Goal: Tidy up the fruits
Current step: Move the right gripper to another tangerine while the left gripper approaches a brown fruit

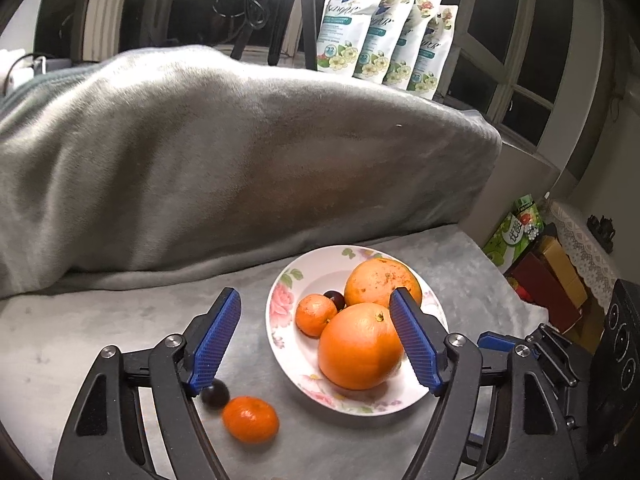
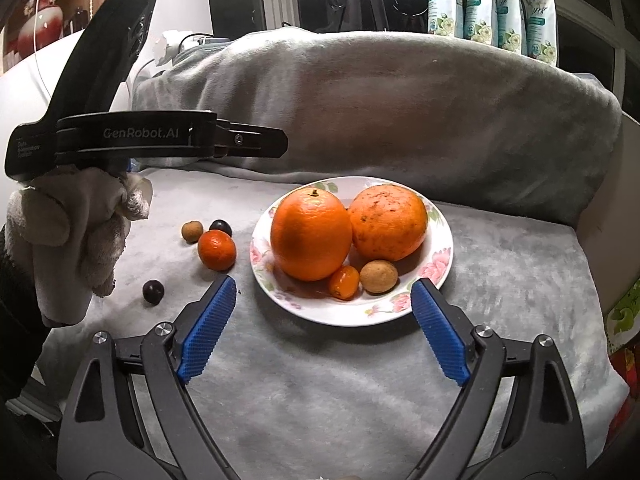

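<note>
Both the left gripper and right gripper stand wide open, holding nothing, near the white flowered porcelain plate with two big oranges.

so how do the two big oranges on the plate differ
The left orange has smooth, bright, glossy skin; the right orange is duller with brown speckles. The left orange shows a stem nub on top; the right orange shows none. Both are round, similar in size, and sit touching on the floral plate.
</note>
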